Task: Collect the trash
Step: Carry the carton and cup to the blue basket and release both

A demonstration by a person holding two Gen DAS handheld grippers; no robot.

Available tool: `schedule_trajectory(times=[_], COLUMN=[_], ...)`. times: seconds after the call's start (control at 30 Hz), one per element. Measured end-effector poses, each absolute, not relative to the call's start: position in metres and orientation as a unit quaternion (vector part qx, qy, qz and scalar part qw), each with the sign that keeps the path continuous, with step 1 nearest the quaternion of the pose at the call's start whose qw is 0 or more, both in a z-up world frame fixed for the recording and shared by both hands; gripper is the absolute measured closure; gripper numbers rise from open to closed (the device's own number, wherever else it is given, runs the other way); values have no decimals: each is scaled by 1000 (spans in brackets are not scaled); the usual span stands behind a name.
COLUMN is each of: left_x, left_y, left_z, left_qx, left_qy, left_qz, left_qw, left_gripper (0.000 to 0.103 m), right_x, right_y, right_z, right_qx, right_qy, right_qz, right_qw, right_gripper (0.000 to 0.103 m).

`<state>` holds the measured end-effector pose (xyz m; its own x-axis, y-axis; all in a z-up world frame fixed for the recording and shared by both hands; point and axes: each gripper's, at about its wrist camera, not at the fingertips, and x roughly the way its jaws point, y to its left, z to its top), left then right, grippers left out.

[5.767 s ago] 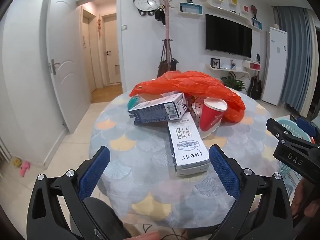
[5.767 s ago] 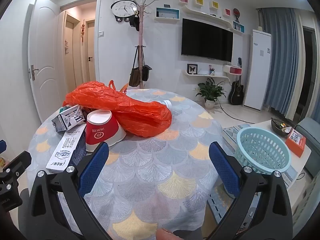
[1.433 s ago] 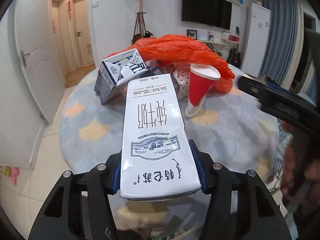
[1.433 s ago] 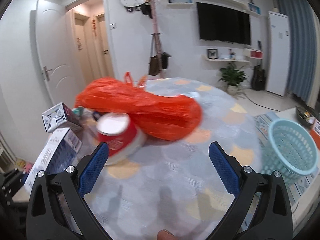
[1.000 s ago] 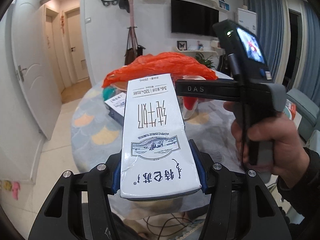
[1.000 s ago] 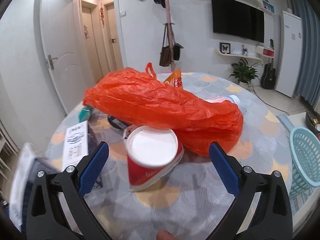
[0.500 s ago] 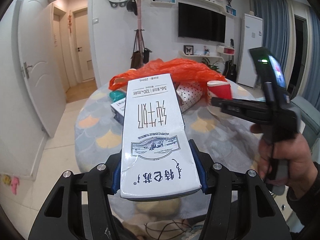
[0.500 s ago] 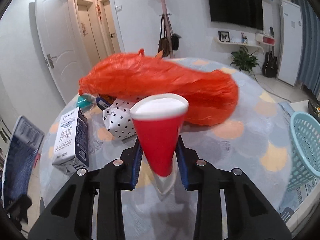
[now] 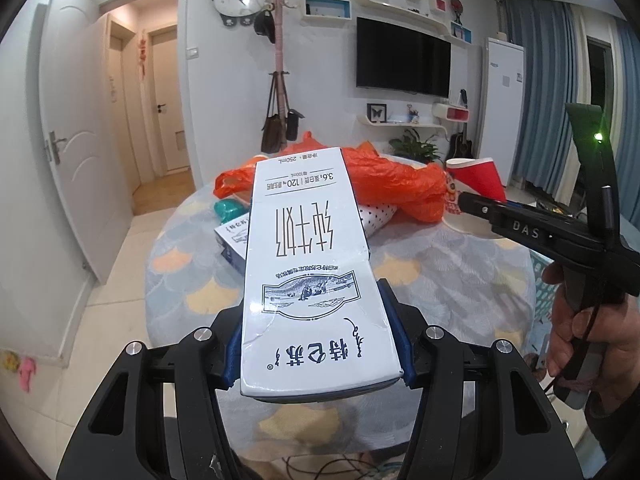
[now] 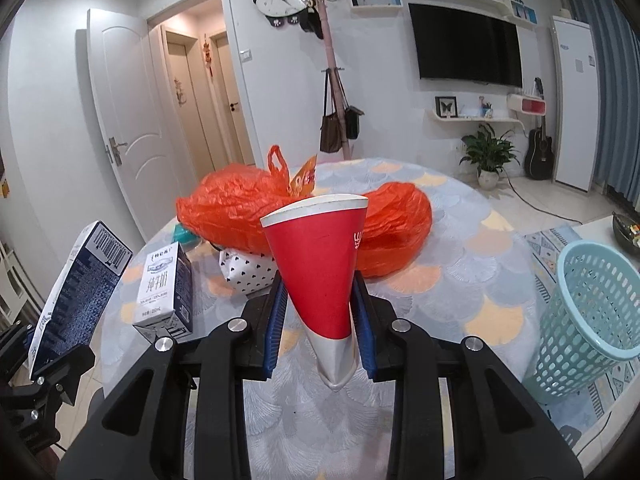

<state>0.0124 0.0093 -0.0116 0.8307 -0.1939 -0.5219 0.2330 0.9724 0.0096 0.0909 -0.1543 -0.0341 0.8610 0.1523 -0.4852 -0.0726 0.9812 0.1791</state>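
My left gripper (image 9: 316, 344) is shut on a white milk carton (image 9: 308, 264) and holds it above the round table (image 9: 440, 280). The carton also shows at the left of the right wrist view (image 10: 76, 292). My right gripper (image 10: 320, 332) is shut on a squashed red paper cup (image 10: 320, 264), lifted off the table; the cup shows in the left wrist view (image 9: 476, 180). A second milk carton (image 10: 166, 284), a polka-dot box (image 10: 248, 272) and an orange plastic bag (image 10: 248, 208) lie on the table.
A light blue plastic basket (image 10: 592, 312) stands on the floor to the right of the table. A teal object (image 9: 230, 208) lies by the bag. A white door (image 10: 120, 140) and coat stand (image 10: 332, 80) are behind the table.
My right gripper has lifted the red cup higher and drawn it back from the table. My left gripper still holds the milk carton, raised slightly.
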Motion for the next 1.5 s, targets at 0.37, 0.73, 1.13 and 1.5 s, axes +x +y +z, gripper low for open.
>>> schedule_trajectory(times=[0.37, 0.73, 1.13, 1.5], left_x=[6, 8, 20, 37], left_y=[10, 5, -32, -85], left_z=[-12, -7, -2, -5], left_qx=[33, 27, 31, 51], left_qy=[260, 256, 248, 256], left_qz=[-109, -121, -169, -210], left_qw=[959, 959, 953, 942], left_gripper=[48, 48, 48, 48], right_x=[83, 78, 71, 66], right_y=[-157, -168, -202, -263], right_z=[-27, -28, -32, -45], right_qx=[65, 68, 79, 104], right_qy=[243, 238, 234, 229], right_qz=[46, 33, -1, -57], right_qw=[967, 968, 969, 966], right_gripper=[75, 75, 75, 75])
